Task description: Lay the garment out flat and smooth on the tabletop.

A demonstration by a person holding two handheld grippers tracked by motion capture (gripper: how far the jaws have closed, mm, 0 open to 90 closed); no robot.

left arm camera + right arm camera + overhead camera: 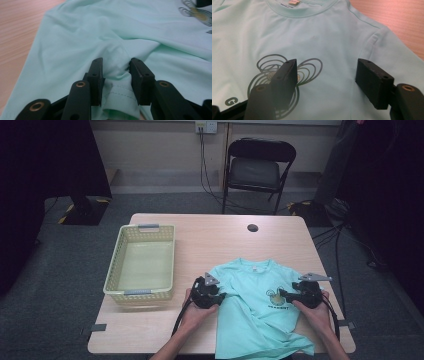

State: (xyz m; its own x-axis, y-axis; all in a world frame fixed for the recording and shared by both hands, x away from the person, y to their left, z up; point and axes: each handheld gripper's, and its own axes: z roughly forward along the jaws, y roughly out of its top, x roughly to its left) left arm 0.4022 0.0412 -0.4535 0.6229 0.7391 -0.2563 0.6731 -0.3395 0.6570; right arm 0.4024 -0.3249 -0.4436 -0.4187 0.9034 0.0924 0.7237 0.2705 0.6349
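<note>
A mint-green T-shirt with a dark swirl print lies face up on the wooden table, its lower part rumpled at the near edge. My left gripper rests at the shirt's left sleeve. In the left gripper view a bunched fold with a stitched hem sits loosely between the parted jaws of that gripper. My right gripper hovers at the print near the shirt's right side. In the right gripper view this gripper stands wide open over the flat cloth, holding nothing.
A pale yellow plastic basket stands on the table's left half. A small black round disc sits near the far edge. Behind the table is a black folding chair. Cables trail on the floor at the right.
</note>
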